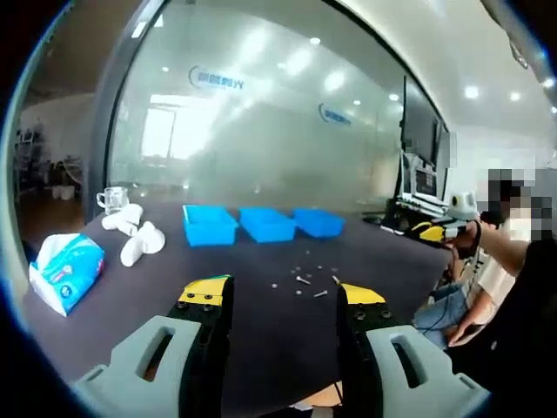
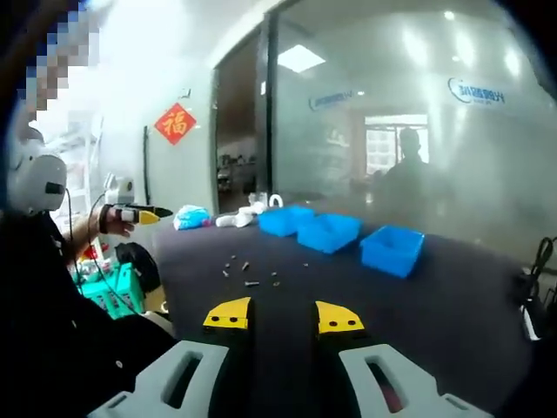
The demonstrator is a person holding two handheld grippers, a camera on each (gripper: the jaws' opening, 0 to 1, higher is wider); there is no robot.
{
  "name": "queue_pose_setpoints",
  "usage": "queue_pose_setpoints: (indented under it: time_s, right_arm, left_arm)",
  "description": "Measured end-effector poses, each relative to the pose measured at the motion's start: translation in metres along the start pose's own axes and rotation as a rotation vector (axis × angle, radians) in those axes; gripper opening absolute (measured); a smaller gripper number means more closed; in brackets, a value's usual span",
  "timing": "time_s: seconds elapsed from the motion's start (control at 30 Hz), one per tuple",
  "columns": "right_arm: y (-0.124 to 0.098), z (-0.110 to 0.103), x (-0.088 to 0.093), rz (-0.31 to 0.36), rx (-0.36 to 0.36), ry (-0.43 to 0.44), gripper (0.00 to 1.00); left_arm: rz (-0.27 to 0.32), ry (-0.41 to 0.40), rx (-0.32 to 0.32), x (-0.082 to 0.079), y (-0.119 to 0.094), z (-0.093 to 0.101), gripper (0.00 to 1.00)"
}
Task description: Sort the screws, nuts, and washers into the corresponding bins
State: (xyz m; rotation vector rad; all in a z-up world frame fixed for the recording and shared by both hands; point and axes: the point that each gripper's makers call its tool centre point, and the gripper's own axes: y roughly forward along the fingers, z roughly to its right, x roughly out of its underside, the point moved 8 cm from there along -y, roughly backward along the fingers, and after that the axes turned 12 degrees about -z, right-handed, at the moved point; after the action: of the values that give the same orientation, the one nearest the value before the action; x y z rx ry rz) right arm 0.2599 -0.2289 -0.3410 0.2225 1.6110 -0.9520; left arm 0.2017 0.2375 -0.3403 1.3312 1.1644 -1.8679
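Three blue bins [image 1: 209, 225] [image 1: 268, 224] [image 1: 318, 221] stand in a row on the dark table [image 1: 261, 340]. Nearer to me, several small screws, nuts and washers [image 1: 305, 279] lie scattered on the tabletop. My left gripper [image 1: 283, 296] hovers short of them, open, with nothing between its yellow-tipped jaws. In the right gripper view the bins [image 2: 285, 219] [image 2: 329, 232] [image 2: 392, 248] run off to the right and the loose hardware [image 2: 248, 270] lies ahead. My right gripper [image 2: 283, 318] is open and empty, well back from the parts.
A tissue pack [image 1: 65, 270], white objects [image 1: 135, 235] and a glass cup [image 1: 113, 198] sit at the table's left. A seated person [image 1: 500, 261] holds a yellow-tipped gripper [image 1: 432, 231] at the right edge. A hand with a gripper [image 2: 135, 213] also appears left of the table. A glass wall [image 1: 261, 131] stands behind.
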Motion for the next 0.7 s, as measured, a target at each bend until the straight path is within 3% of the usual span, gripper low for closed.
queue_pose_setpoints:
  time_s: [0.13, 0.7]
  right_arm:
    - [0.009, -0.004, -0.006, -0.075, -0.030, -0.066, 0.22]
    - [0.085, -0.037, -0.054, -0.220, -0.222, -0.244, 0.21]
  left_arm:
    - [-0.007, 0.013, -0.004, 0.000, -0.001, 0.001, 0.43]
    - [-0.027, 0.032, -0.019, 0.009, -0.007, 0.003, 0.43]
